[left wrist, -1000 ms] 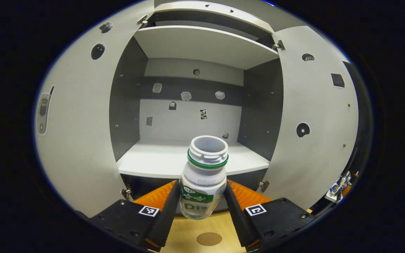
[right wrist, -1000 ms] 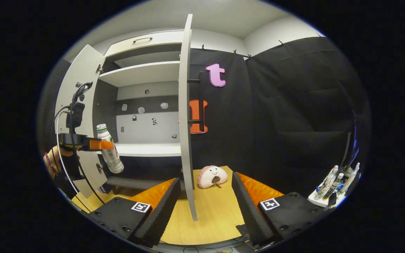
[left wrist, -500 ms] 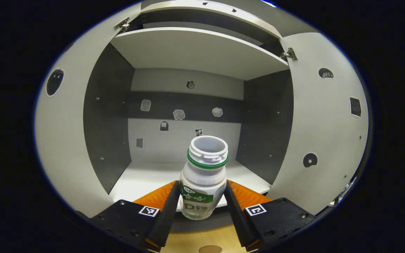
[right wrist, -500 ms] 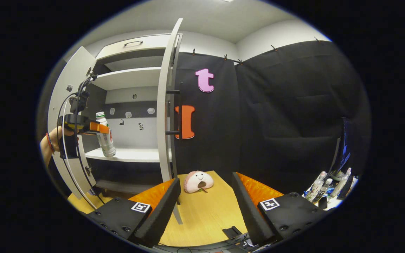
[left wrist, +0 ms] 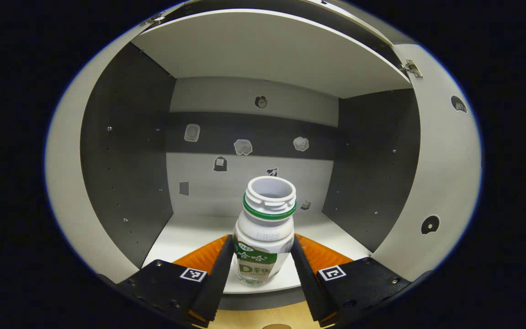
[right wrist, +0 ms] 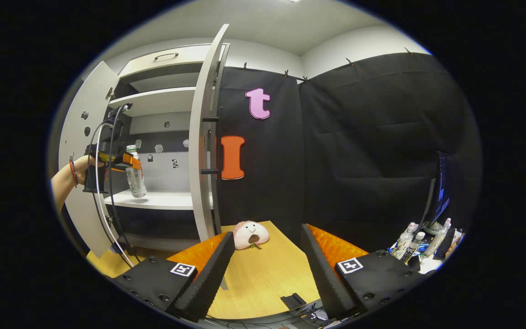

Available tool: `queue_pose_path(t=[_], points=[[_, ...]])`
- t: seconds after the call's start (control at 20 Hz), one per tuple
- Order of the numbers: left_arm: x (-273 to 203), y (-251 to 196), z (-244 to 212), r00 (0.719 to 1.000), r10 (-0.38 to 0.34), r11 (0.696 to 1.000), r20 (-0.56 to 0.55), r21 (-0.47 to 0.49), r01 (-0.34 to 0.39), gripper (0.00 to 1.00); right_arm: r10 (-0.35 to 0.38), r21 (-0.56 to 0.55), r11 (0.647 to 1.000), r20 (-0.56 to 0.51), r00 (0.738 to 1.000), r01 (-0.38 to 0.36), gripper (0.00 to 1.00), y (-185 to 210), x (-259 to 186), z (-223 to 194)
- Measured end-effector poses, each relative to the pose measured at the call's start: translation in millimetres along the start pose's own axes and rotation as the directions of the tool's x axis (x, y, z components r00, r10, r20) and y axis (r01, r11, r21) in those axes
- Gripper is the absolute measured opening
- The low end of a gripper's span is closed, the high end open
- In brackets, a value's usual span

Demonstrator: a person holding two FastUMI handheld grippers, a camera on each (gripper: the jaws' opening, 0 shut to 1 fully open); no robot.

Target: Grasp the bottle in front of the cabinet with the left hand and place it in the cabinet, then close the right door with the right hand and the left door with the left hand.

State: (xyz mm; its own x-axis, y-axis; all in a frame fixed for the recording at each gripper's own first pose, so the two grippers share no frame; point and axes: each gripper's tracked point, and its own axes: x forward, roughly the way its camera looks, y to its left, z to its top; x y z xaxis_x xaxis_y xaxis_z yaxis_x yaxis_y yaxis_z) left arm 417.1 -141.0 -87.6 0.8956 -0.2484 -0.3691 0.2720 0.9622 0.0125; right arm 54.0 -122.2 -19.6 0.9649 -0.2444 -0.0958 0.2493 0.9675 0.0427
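A pale wooden worktop carries the white cabinet at its far left. A pink plush toy lies on it just right of the open right door. The cabinet's white shelf lies bare at its left.

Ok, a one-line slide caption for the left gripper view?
Left gripper holding the uncapped bottle upright at the open cabinet's lower shelf.

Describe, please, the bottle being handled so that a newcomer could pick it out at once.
Find the open white cabinet with dark side walls. At the front of its lower shelf, the left gripper is shut on the bottle. It is a small white plastic bottle with a green neck ring, a green-and-white label and no cap, unlike the capped bottles far right.
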Motion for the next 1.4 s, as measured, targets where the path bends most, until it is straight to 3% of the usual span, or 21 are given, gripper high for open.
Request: queue_pose_path(t=[0.3,0.6,0.85,1.1,1.4], points=[[2.6,0.3,-13.2,0.998,0.013,1.0,-0.064,0.021,-0.012,0.75,-0.028,0.006,1.0,-0.009,1.0,0.028,0.97,-11.3,-0.5,-1.4],[6.0,-0.9,-10.1,0.999,0.012,1.0,-0.044,0.025,-0.011,0.78,-0.026,0.008,1.0,-0.018,1.0,0.026,0.97,-10.9,0.2,-6.0],[4.2,-2.0,-6.0,1.0,0.018,1.0,-0.022,0.022,-0.018,0.88,-0.014,0.016,1.0,-0.029,0.999,0.015,0.97,-8.0,3.4,-8.5],[-25.3,12.9,2.3,0.998,0.058,0.998,0.014,-0.008,-0.058,0.9,0.004,0.017,1.0,-0.027,1.0,-0.003,0.97,3.1,7.7,-6.9],[-87.4,19.3,34.2,0.988,0.069,0.998,0.135,-0.018,-0.067,0.93,0.033,0.003,0.999,-0.022,0.999,-0.033,0.97,14.1,15.0,-1.4]])
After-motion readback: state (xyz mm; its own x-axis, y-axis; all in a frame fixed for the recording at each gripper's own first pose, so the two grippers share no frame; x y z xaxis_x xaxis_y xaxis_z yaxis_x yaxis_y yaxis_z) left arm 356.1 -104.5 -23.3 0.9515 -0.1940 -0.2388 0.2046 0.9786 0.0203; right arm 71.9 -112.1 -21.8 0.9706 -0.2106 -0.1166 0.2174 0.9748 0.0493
